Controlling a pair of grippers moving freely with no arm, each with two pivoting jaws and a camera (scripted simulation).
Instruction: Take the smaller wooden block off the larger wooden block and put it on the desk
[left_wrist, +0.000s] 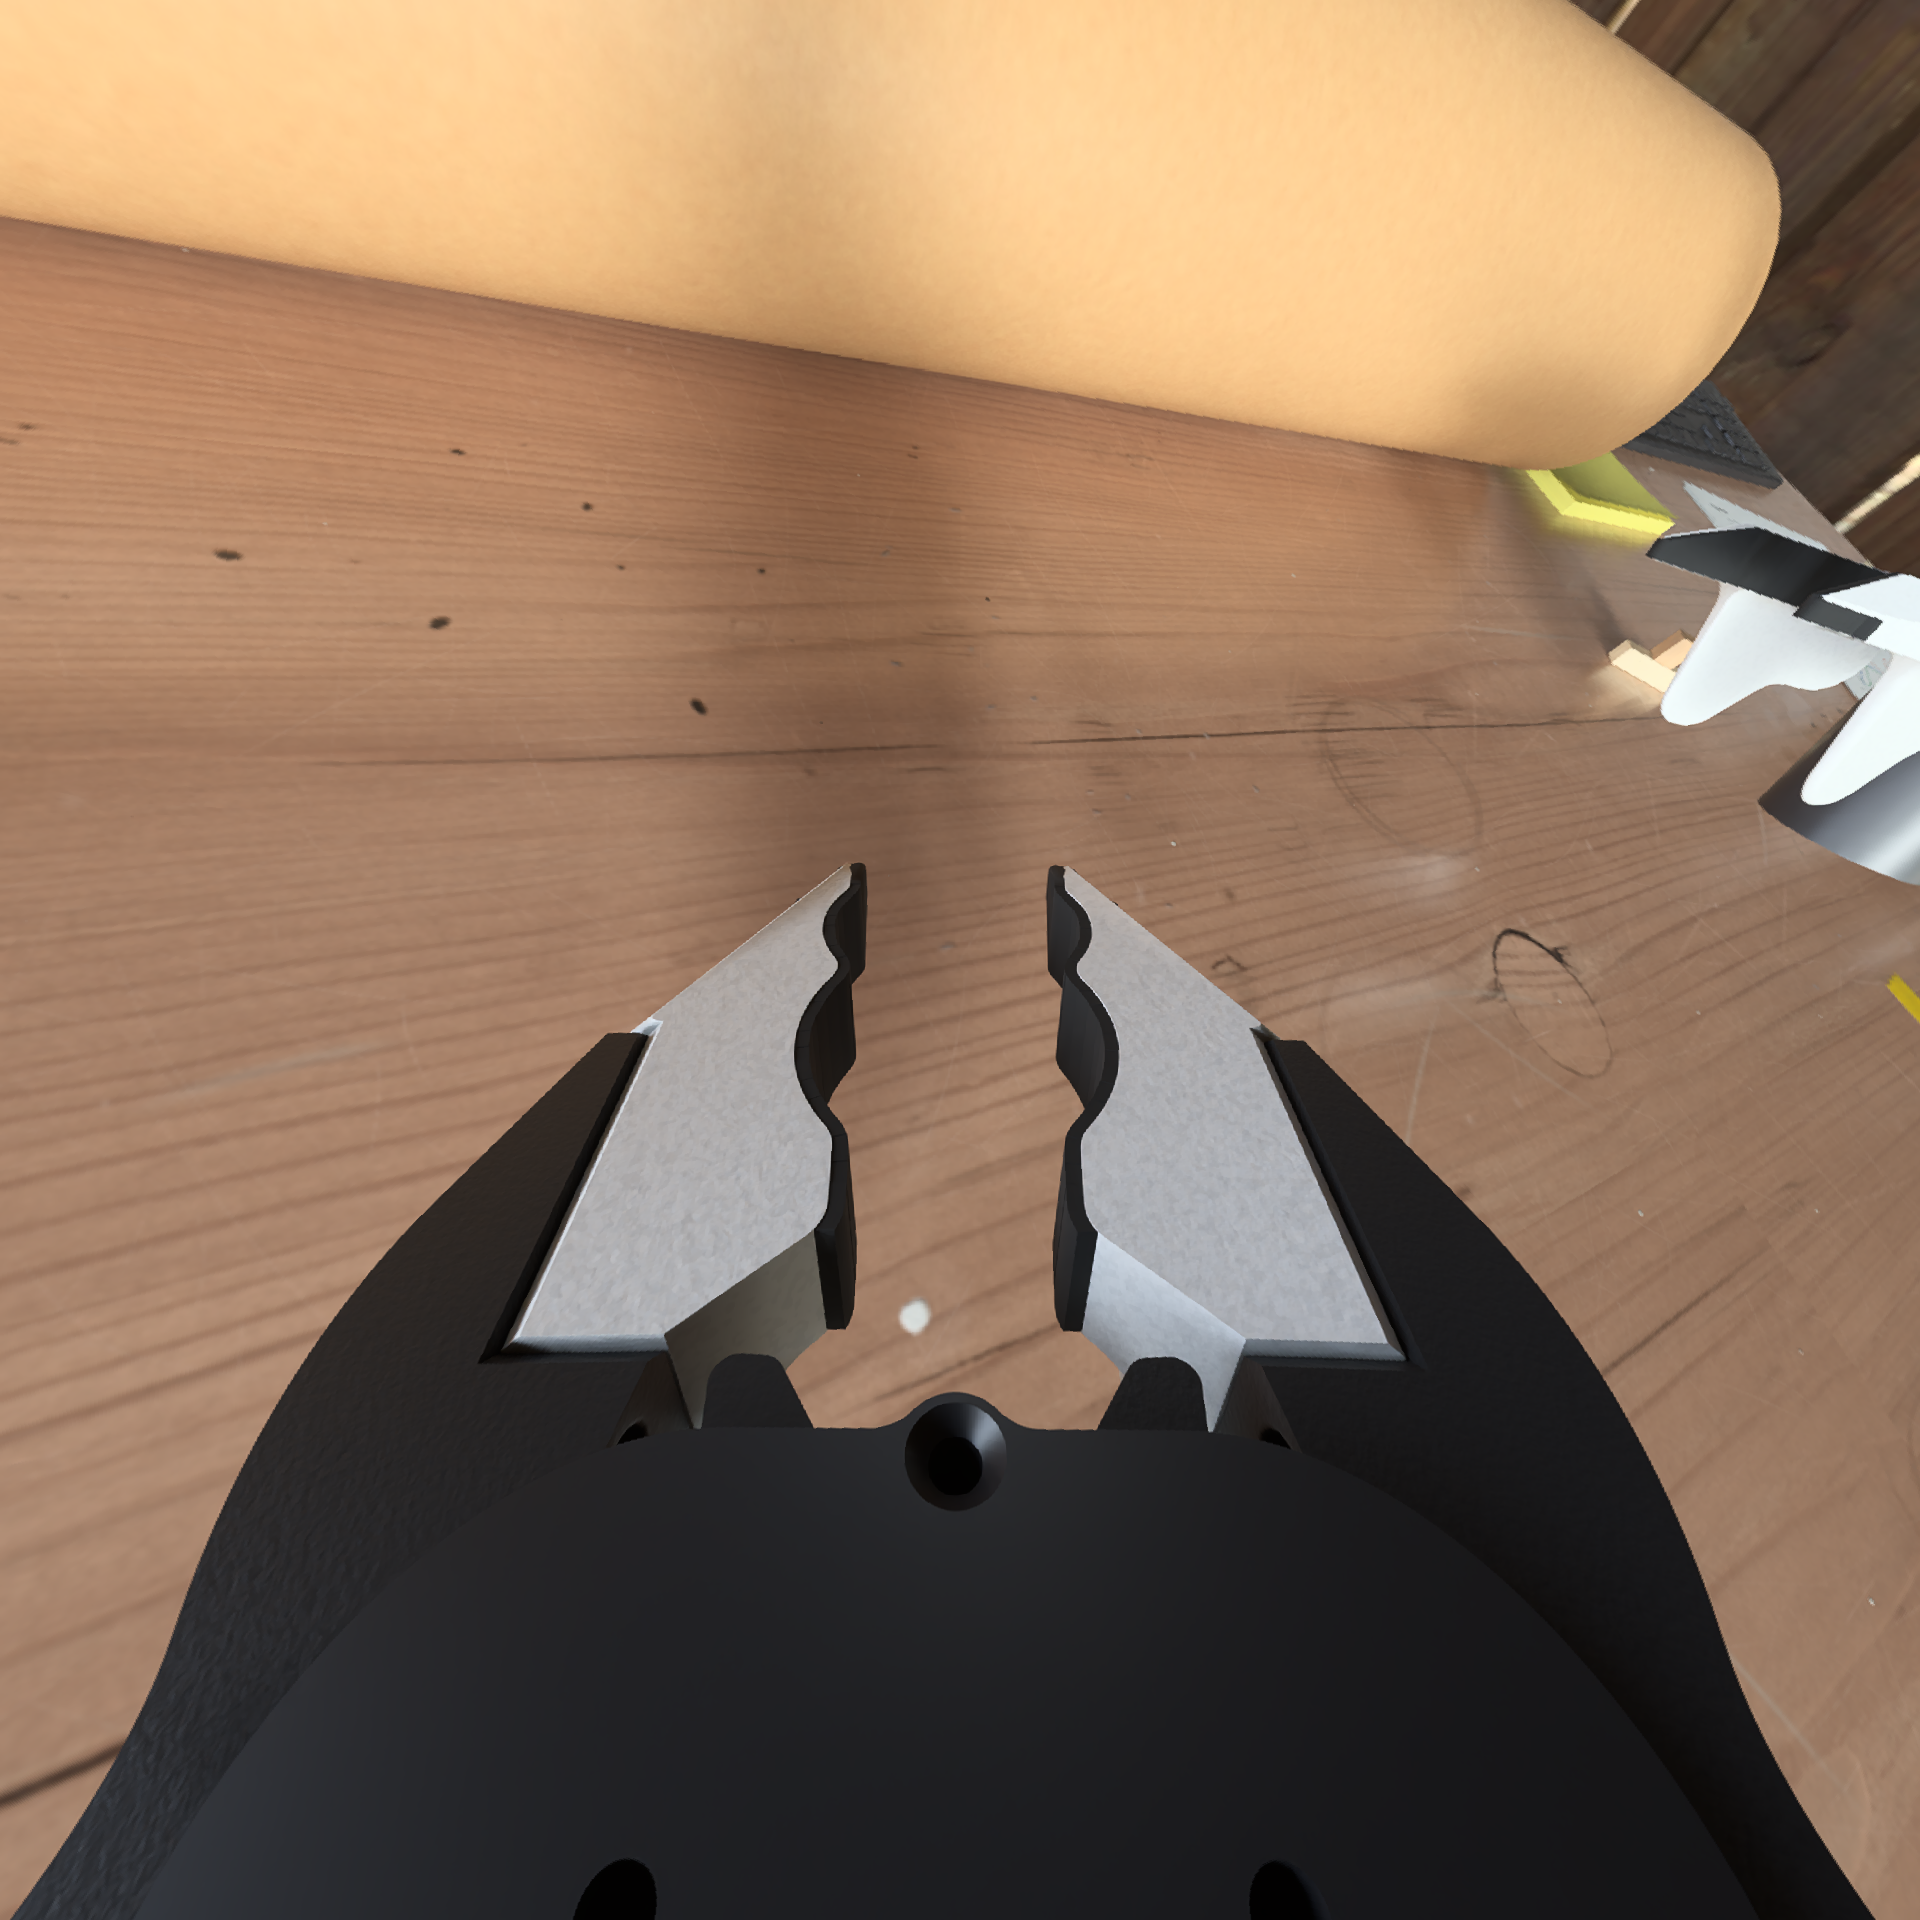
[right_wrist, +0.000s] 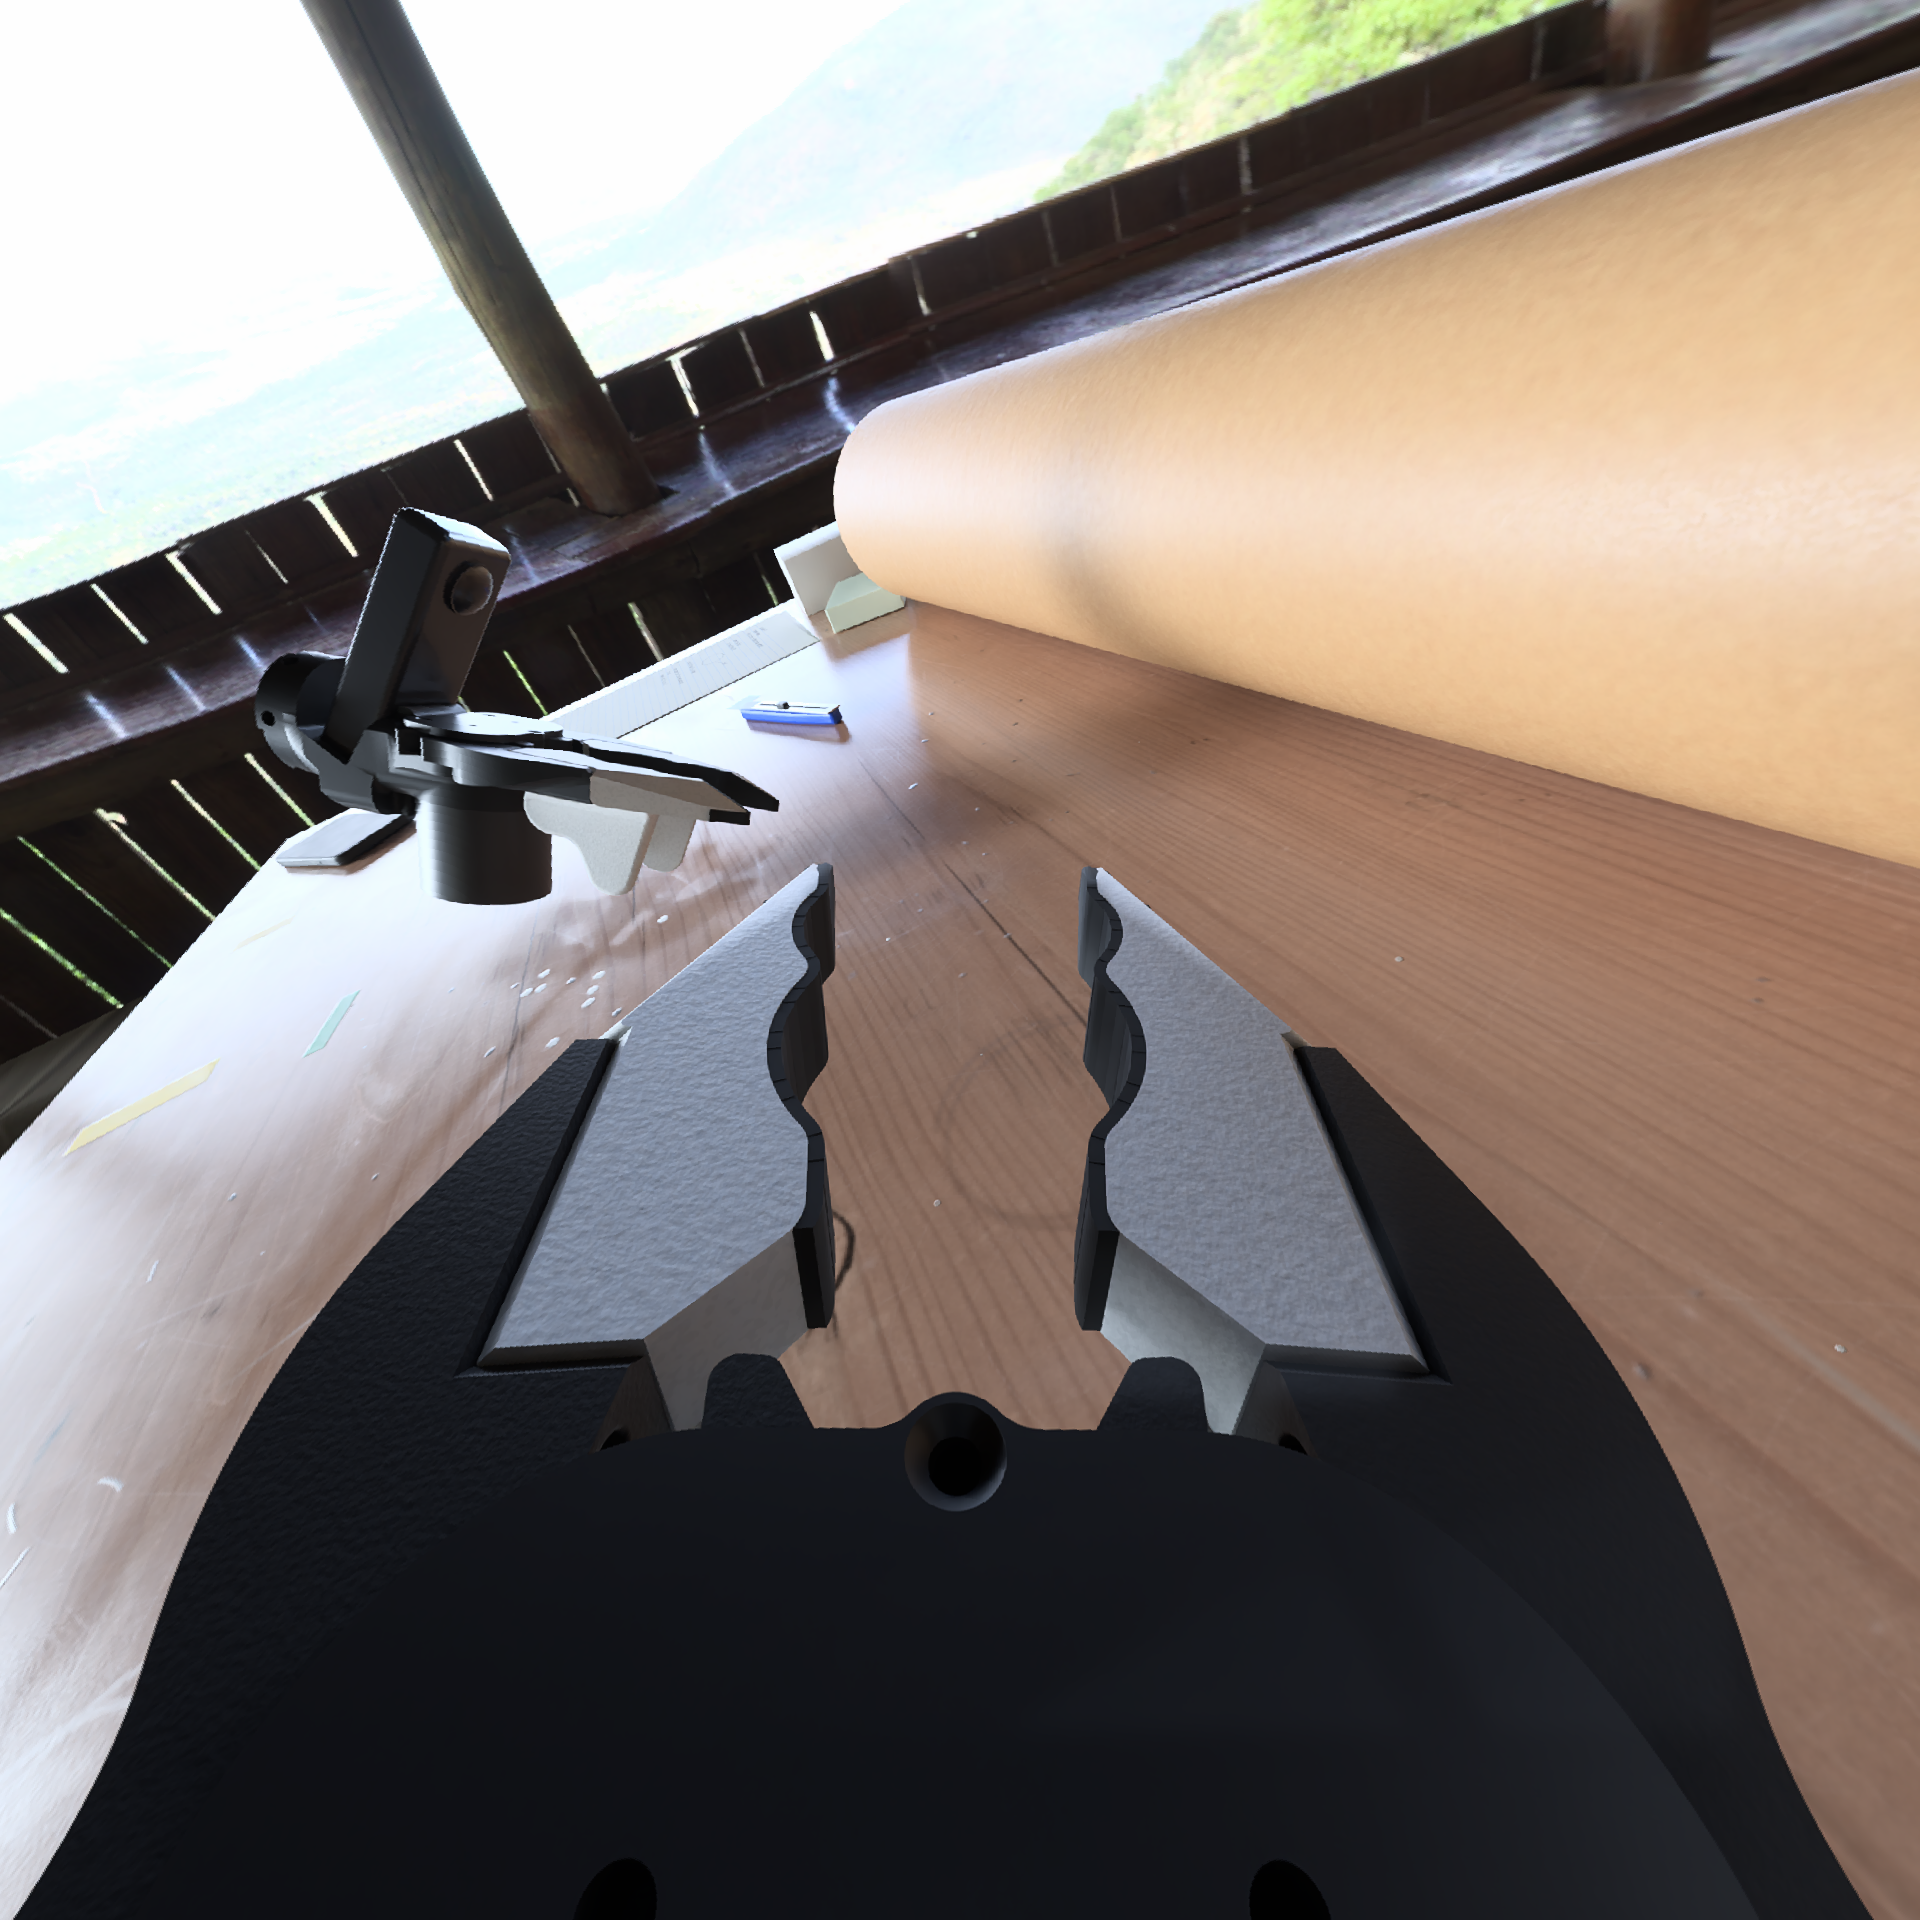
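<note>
In the left wrist view, pale wooden blocks (left_wrist: 1650, 661) lie on the wooden desk (left_wrist: 727, 665) at the far right, partly hidden behind my right gripper (left_wrist: 1675, 554); I cannot tell the smaller from the larger. My left gripper (left_wrist: 956, 878) is open and empty, low over bare desk, far left of the blocks. In the right wrist view my right gripper (right_wrist: 956, 878) is open and empty above the desk (right_wrist: 1351, 1039). The blocks do not show there. The left gripper (right_wrist: 753, 808) hovers ahead to its left.
A big tan roll (left_wrist: 831, 156) lies along the desk's far side, also in the right wrist view (right_wrist: 1455, 499). A yellow-green pad (left_wrist: 1595, 499) sits near the blocks. A blue knife (right_wrist: 792, 714), a ruler (right_wrist: 717, 665) and paper strips (right_wrist: 145, 1107) lie on the desk.
</note>
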